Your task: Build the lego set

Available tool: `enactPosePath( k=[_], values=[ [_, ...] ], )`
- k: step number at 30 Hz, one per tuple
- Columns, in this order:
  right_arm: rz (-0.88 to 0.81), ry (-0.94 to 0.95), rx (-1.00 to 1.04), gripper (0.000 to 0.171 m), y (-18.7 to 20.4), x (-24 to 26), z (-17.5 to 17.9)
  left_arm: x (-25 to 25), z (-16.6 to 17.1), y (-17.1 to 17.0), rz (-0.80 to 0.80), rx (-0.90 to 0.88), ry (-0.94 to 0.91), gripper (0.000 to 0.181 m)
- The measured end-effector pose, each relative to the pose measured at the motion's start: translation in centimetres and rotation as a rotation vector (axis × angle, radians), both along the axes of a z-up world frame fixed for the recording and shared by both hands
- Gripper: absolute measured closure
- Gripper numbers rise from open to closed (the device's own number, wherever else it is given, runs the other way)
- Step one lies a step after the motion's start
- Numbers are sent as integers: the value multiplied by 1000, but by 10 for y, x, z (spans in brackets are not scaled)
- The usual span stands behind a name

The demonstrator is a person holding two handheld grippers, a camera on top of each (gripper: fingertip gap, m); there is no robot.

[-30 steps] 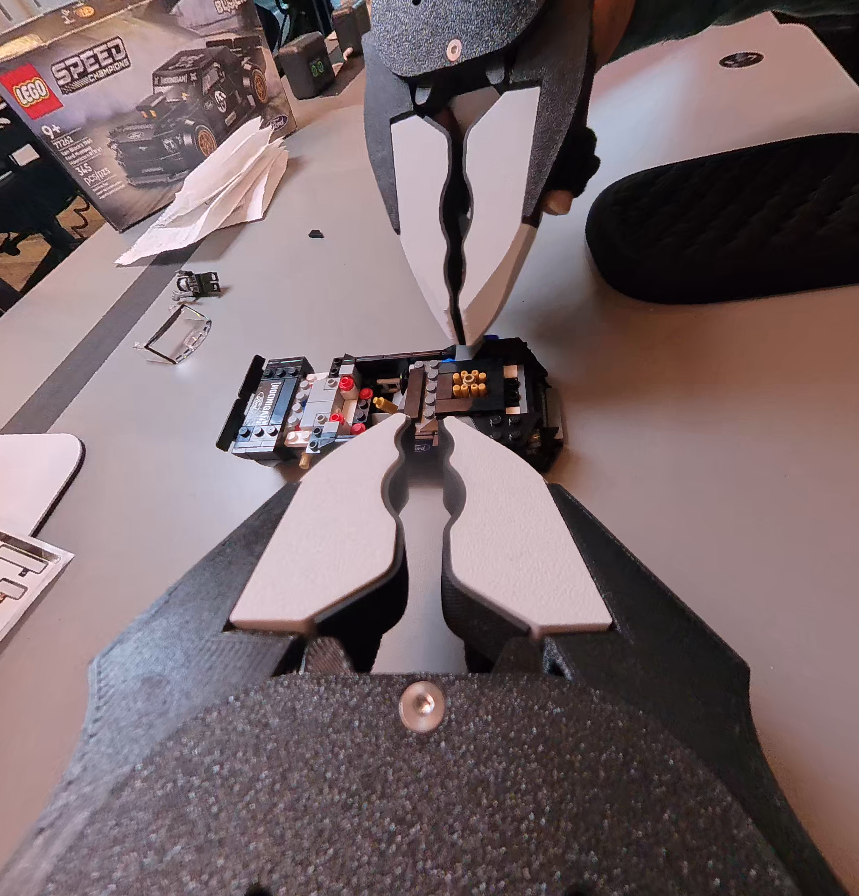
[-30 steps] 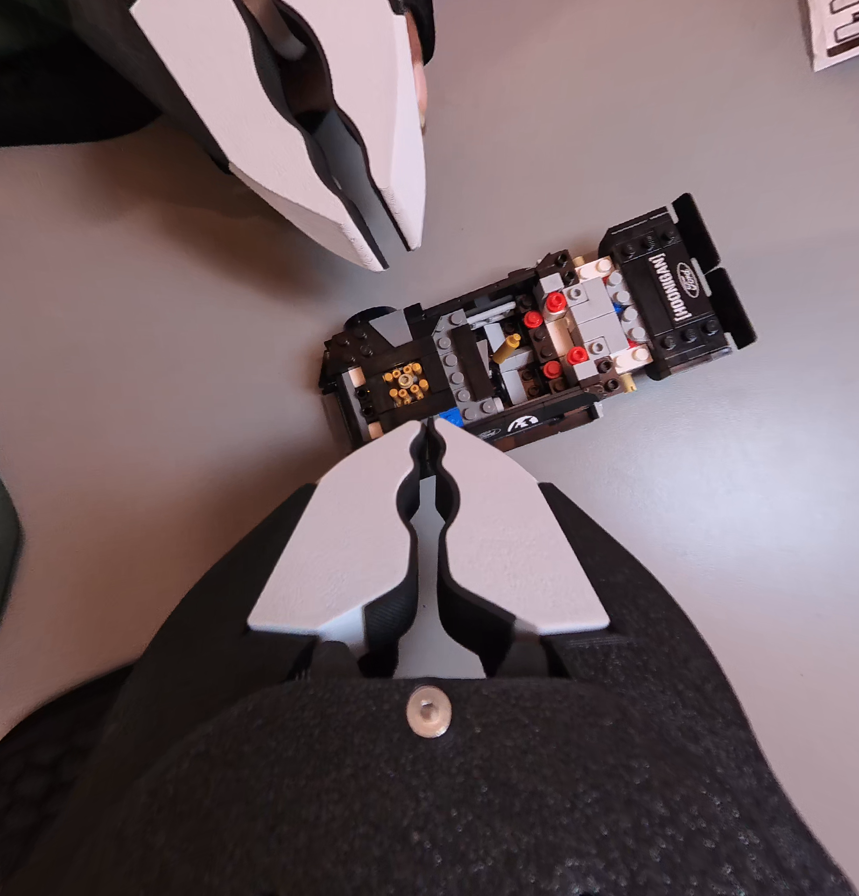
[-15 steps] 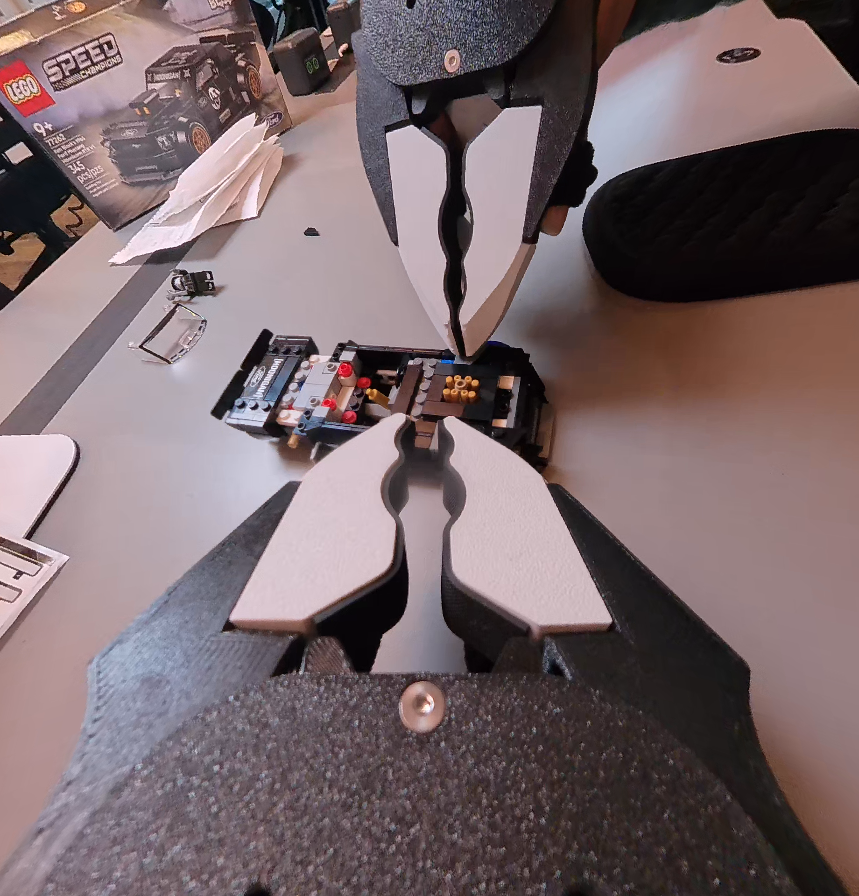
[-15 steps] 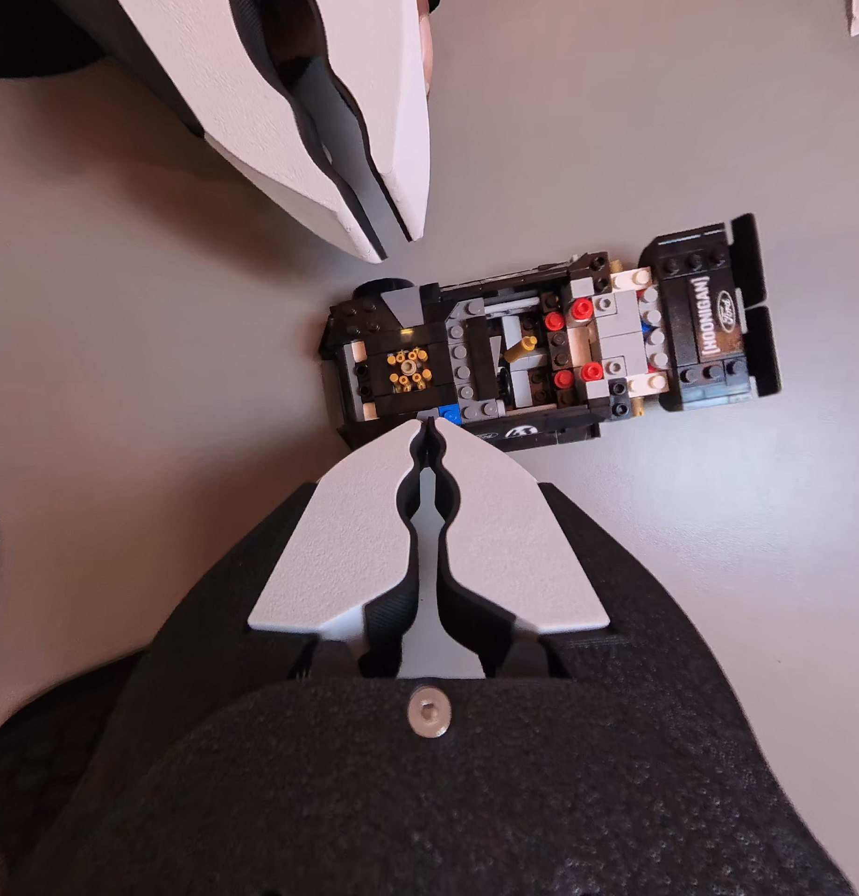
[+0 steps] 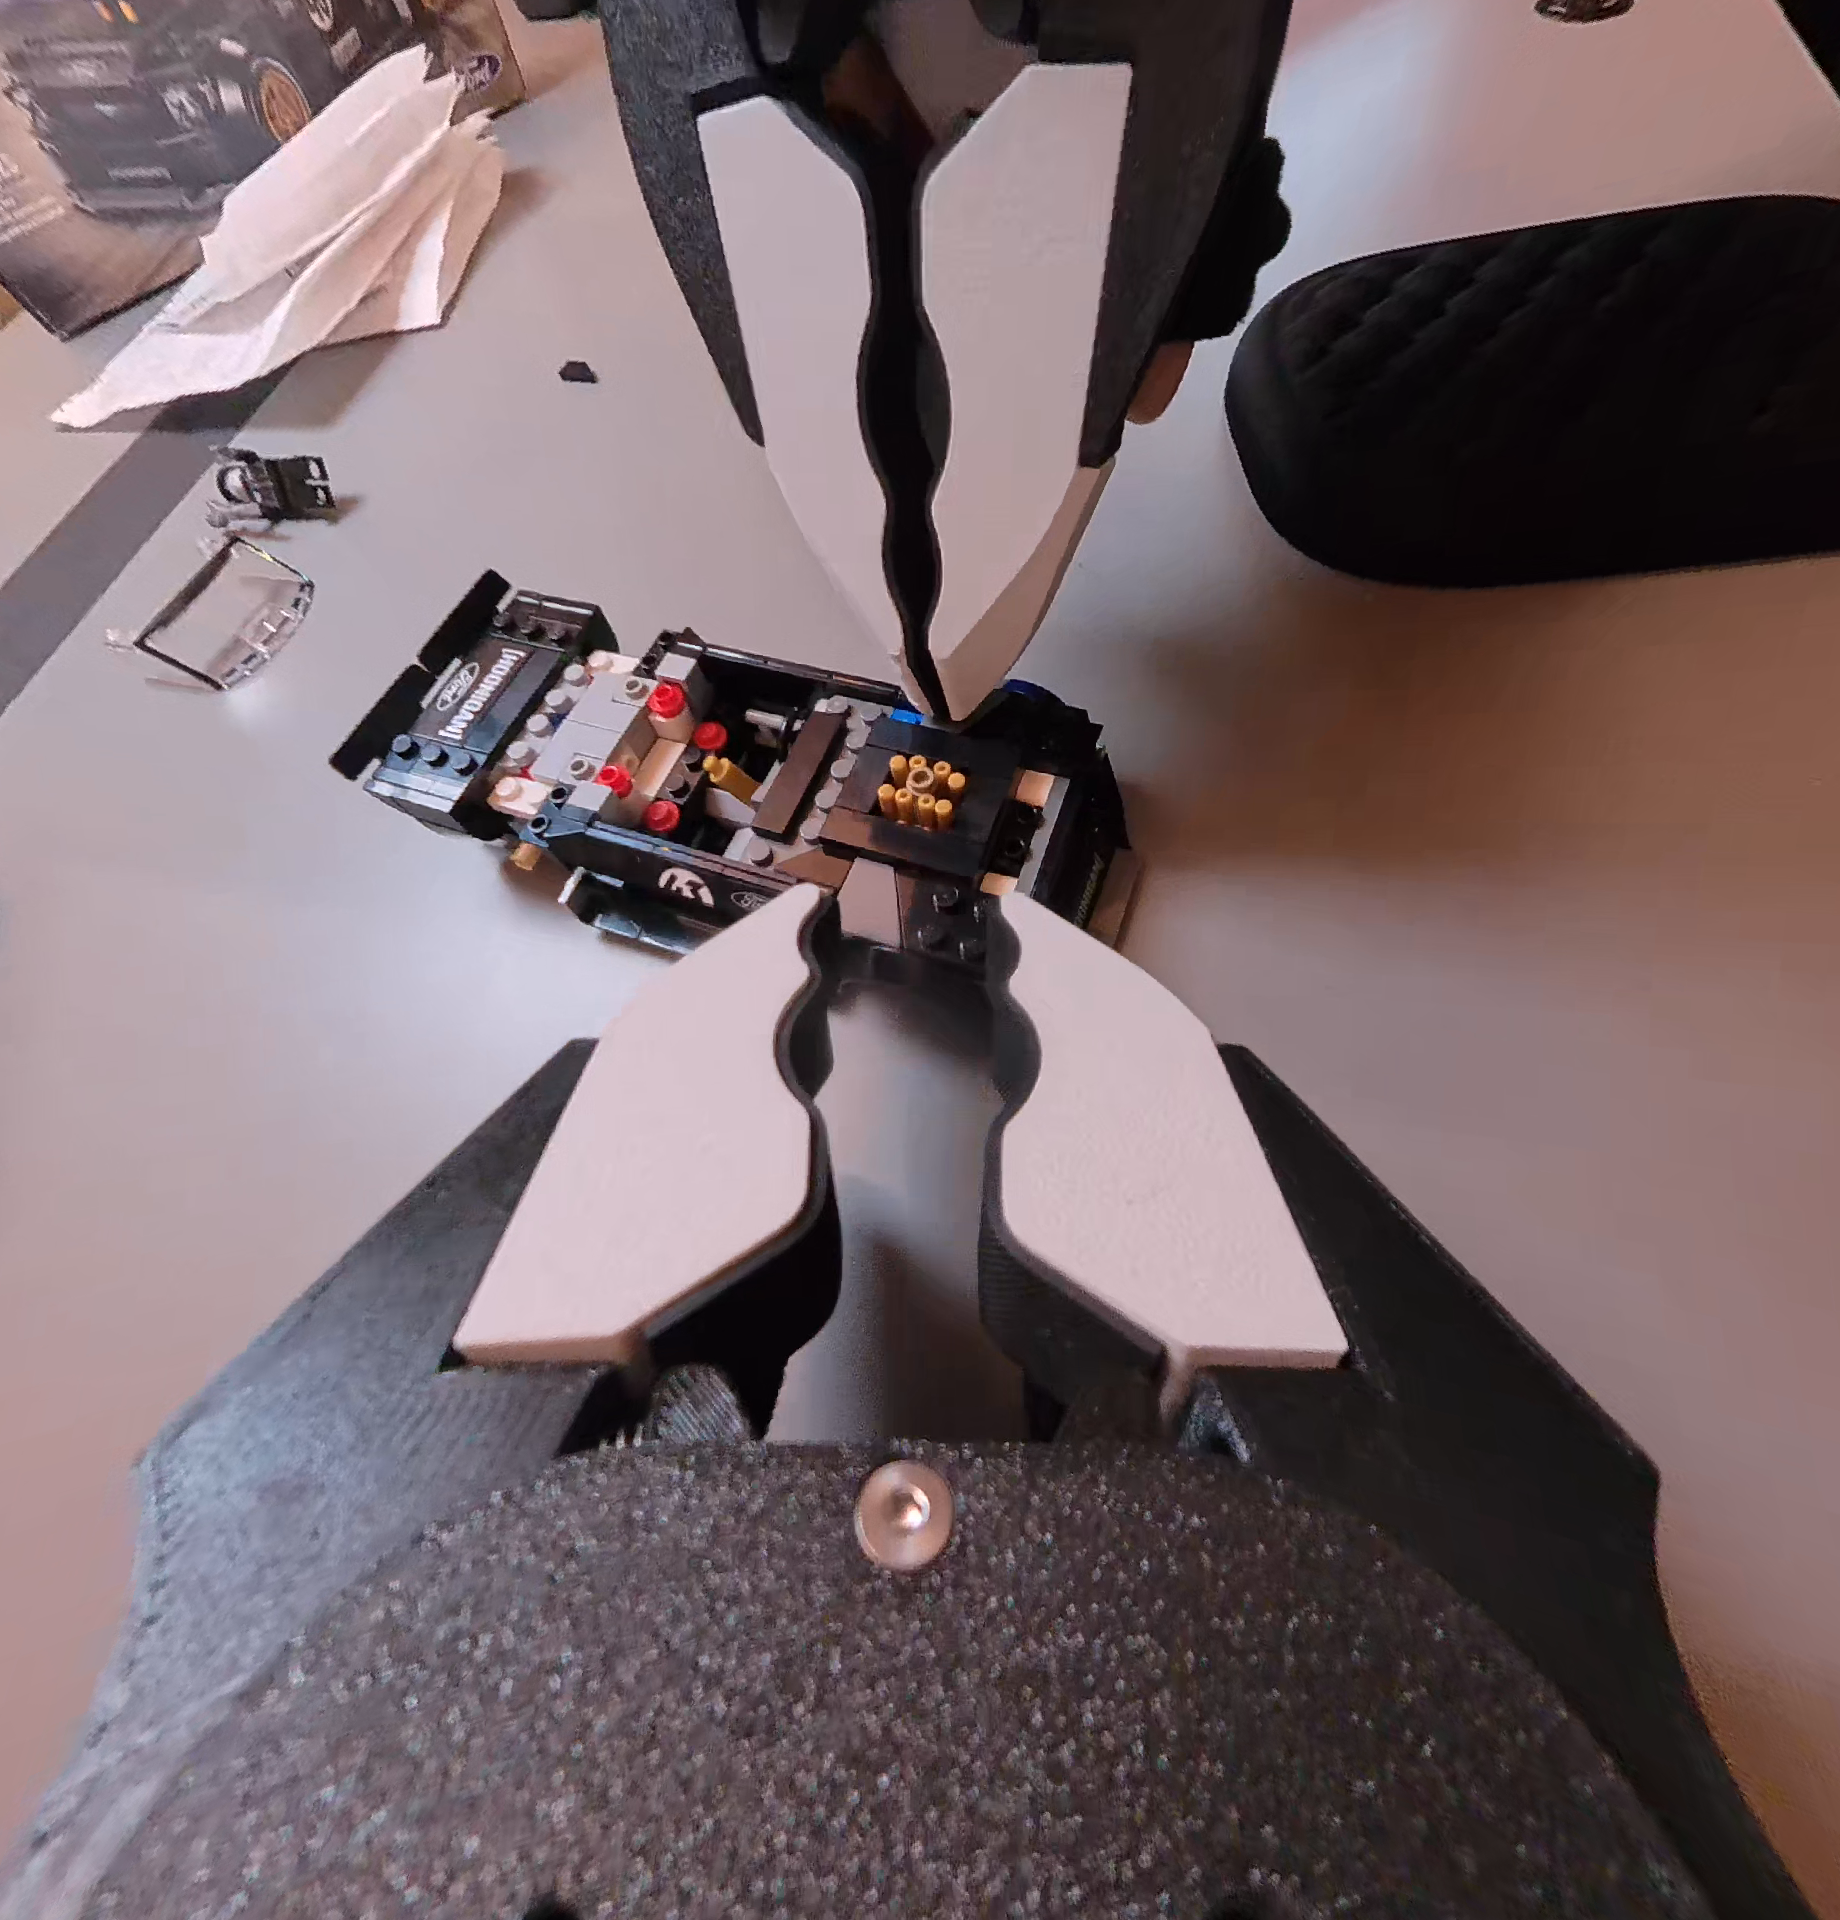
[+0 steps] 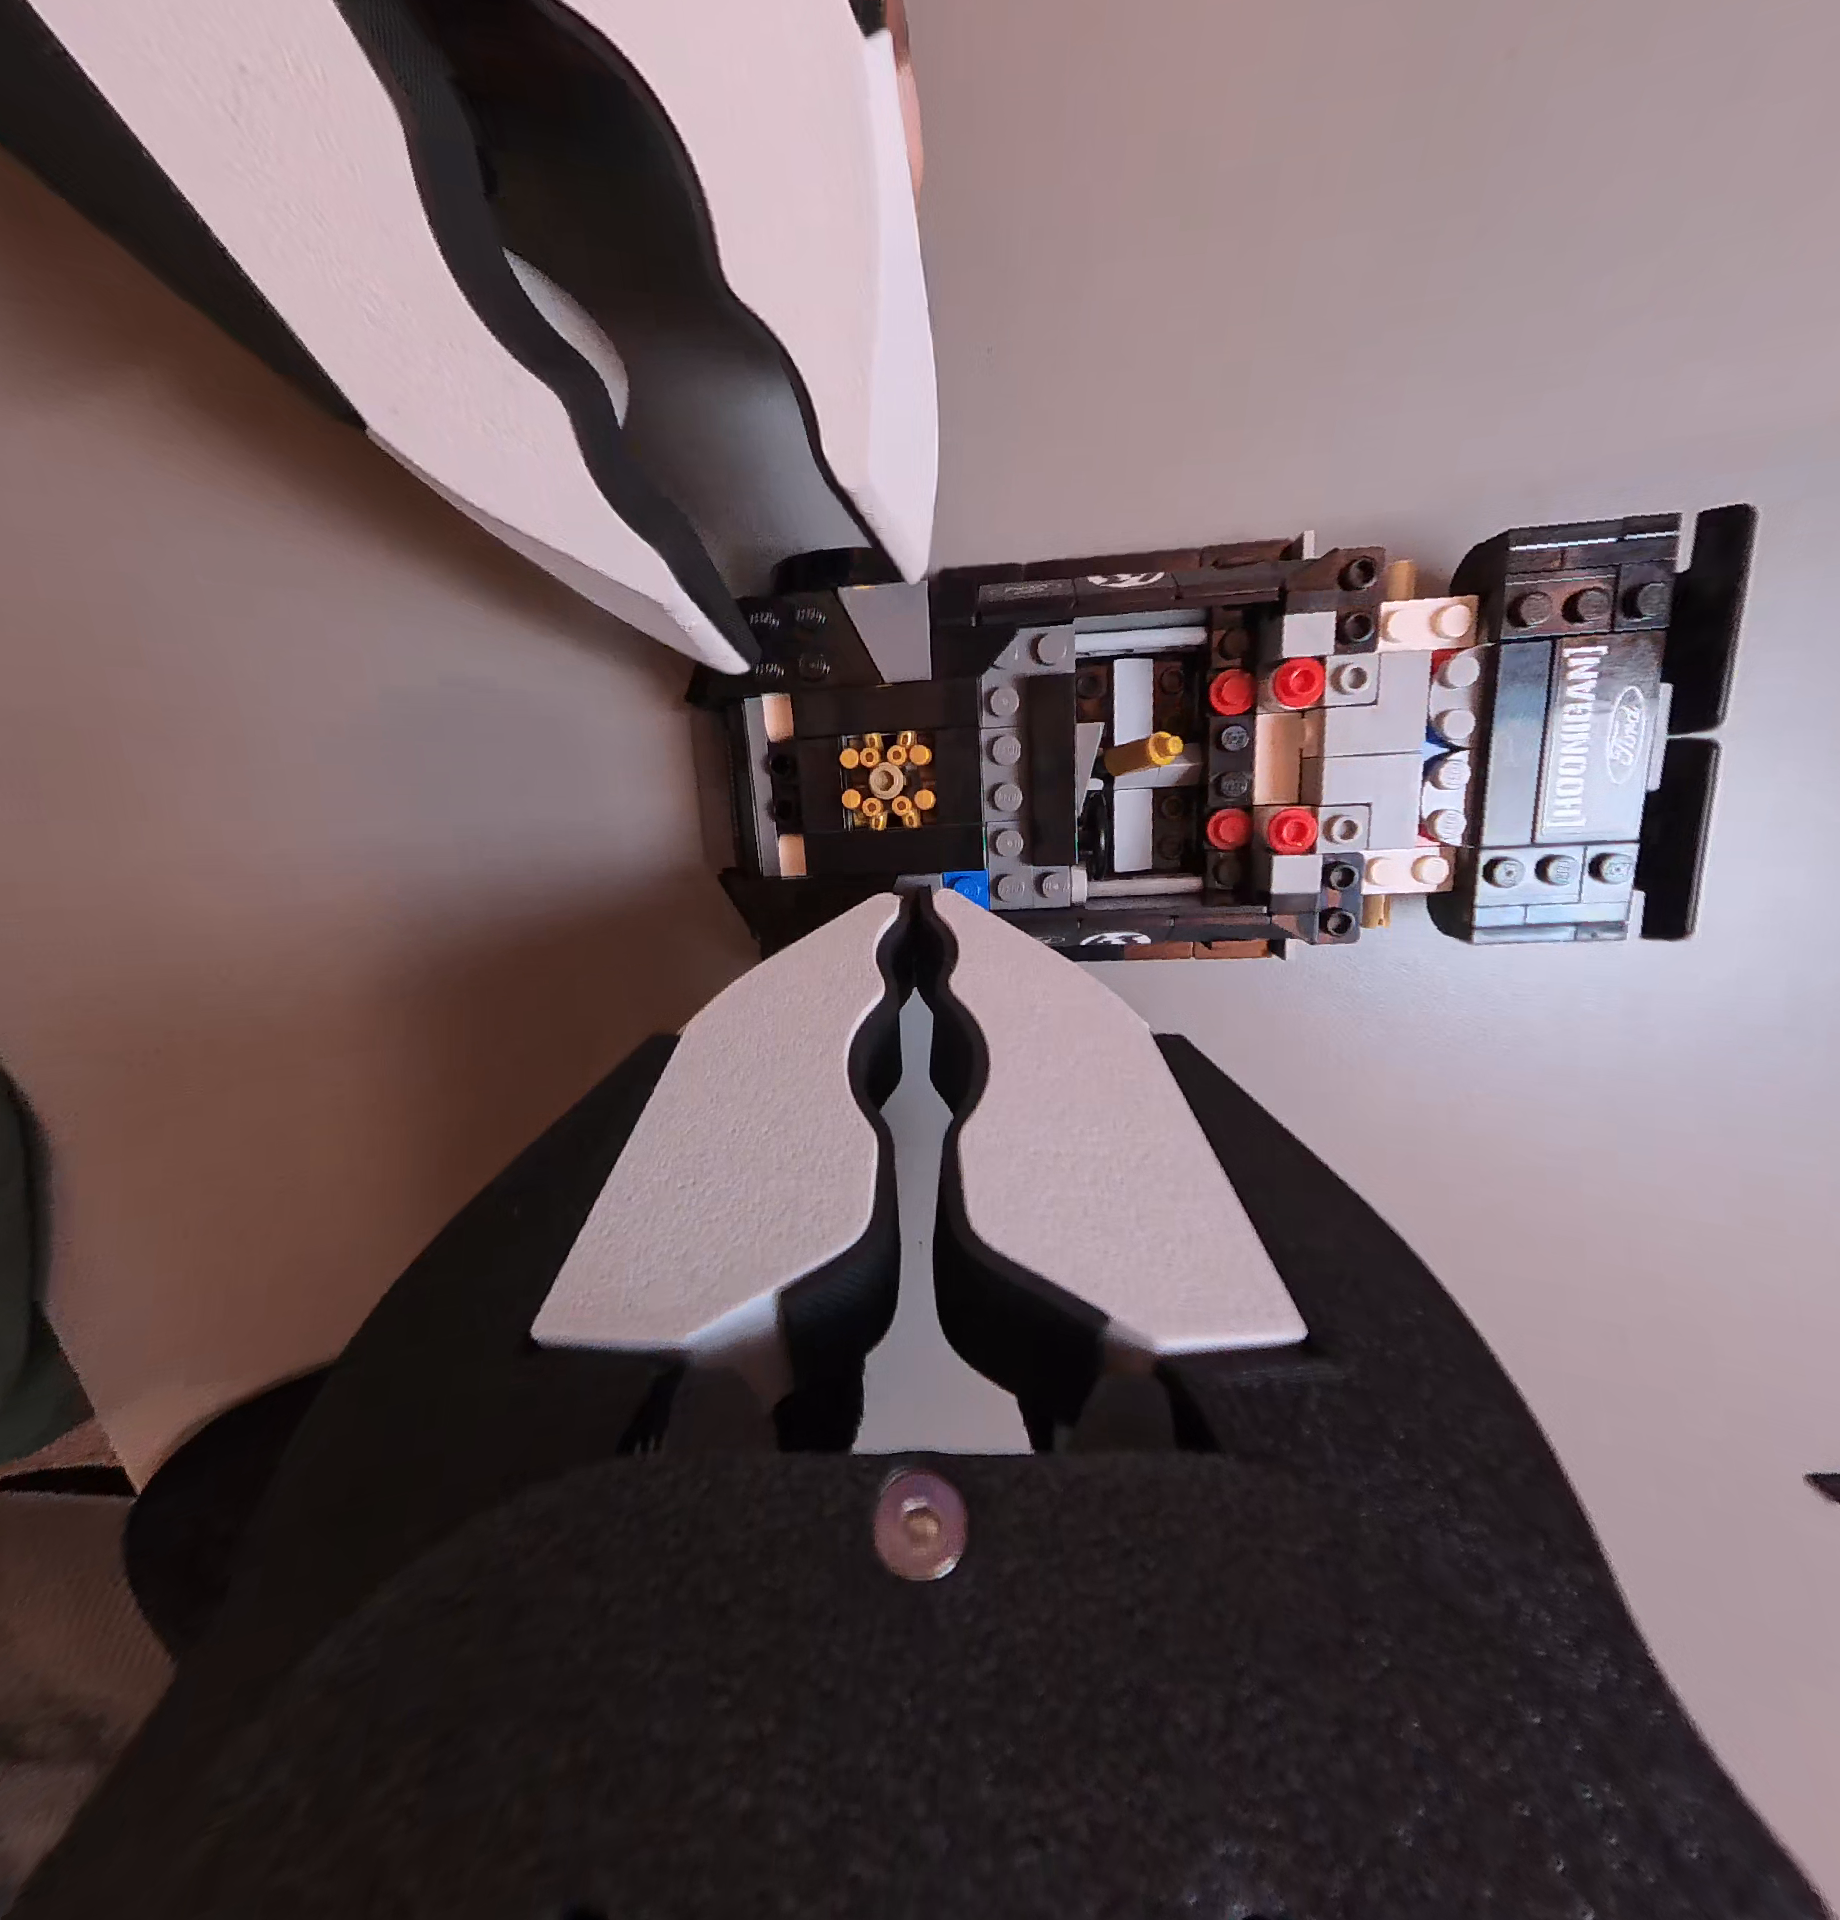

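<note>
A partly built black lego car (image 5: 750, 800) with grey, red and gold parts lies on the grey table (image 5: 1415, 935). My left gripper (image 5: 911, 914) is open, one fingertip on each side of the car's near front corner. I cannot tell if the fingertips touch the corner. My right gripper (image 5: 931, 696) comes from the far side, shut, with its tip on the car's far edge by a blue stud. In the right wrist view the car (image 6: 1207, 748) lies crosswise. There the right gripper (image 6: 916, 904) is shut at its near side and the left gripper (image 6: 828, 618) straddles the front wheel corner.
A lego box (image 5: 116, 114) and crumpled white paper bags (image 5: 324, 229) lie at the far left. A clear windscreen piece (image 5: 225, 623), a small black and grey part (image 5: 272, 483) and a tiny black piece (image 5: 580, 371) lie left of the car. A black padded cushion (image 5: 1581, 384) is at the right. Left tips to right tips: about 5 centimetres.
My left gripper has opened wider and moved forward onto the car's front corner. The car has turned a little. The right gripper stays shut at the far side.
</note>
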State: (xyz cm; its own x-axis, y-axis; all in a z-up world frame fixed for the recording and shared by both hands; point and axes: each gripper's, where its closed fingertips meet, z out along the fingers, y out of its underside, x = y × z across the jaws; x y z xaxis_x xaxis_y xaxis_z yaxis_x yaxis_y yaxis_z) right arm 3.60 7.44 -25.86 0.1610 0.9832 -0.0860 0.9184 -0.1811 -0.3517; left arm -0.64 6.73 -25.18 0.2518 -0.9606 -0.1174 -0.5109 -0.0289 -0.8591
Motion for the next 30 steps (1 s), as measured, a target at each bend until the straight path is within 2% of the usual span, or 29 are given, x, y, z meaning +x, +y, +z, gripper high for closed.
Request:
enactPosePath(
  k=[13,17,21,23,25,28,30],
  values=[
    [24,-74,35,171,1,-2,0,-2,0,1,13,-40,-4,152],
    [-12,41,79,171,3,-4,2,-2,1,2,19,-31,-9,151],
    [-130,310,137,171,12,0,31,-3,4,3,23,-46,-35,148],
    [-158,425,126,171,5,7,36,-3,5,2,21,-57,-41,145],
    [-182,477,85,136,-5,13,29,-3,4,1,15,-74,-38,140],
    [-223,493,70,114,-17,15,13,-4,1,2,24,-95,-23,131],
    [-246,471,110,108,-22,10,4,-5,-1,2,32,-100,-15,127]
  ],
)
